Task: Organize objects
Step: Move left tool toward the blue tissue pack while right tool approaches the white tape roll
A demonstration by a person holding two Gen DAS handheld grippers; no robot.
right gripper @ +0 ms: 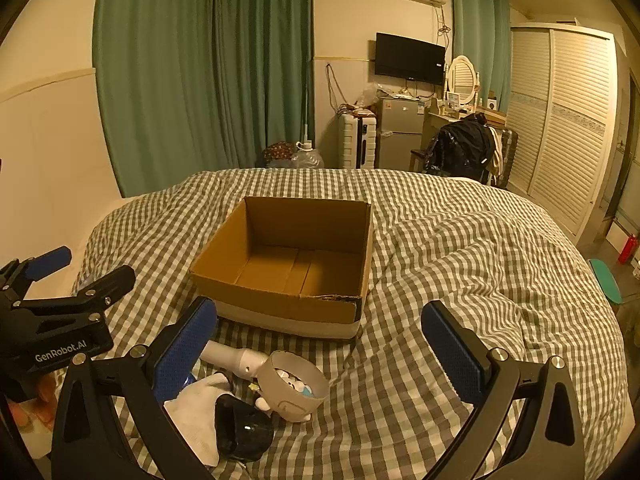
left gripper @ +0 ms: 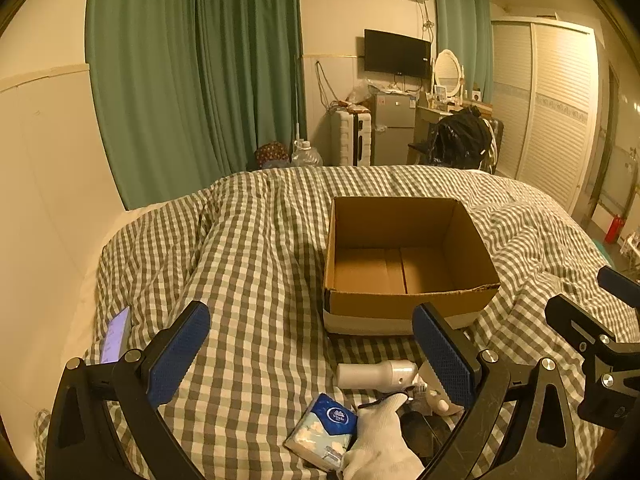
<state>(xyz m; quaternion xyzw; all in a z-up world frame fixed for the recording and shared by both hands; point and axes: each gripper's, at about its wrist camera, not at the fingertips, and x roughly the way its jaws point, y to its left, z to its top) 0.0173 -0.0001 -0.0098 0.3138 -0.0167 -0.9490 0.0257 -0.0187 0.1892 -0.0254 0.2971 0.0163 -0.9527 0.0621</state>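
Observation:
An open, empty cardboard box [left gripper: 408, 296] sits on the checked bedspread; it also shows in the right wrist view [right gripper: 280, 296]. In front of it lie a white bottle [left gripper: 376, 374], a blue tissue pack [left gripper: 324, 430], a white glove [left gripper: 384, 440], a black object [right gripper: 242, 432] and a grey-rimmed cup-like toy [right gripper: 292, 388]. My left gripper [left gripper: 316, 354] is open and empty above these items. My right gripper [right gripper: 324, 350] is open and empty, just right of the pile.
A phone [left gripper: 116, 336] lies on the bed at the left. The bed [right gripper: 480, 280] fills the foreground. Behind it are green curtains [left gripper: 192, 80], a small fridge [left gripper: 394, 128], a chair with a black bag [left gripper: 460, 136] and a wardrobe [left gripper: 560, 112].

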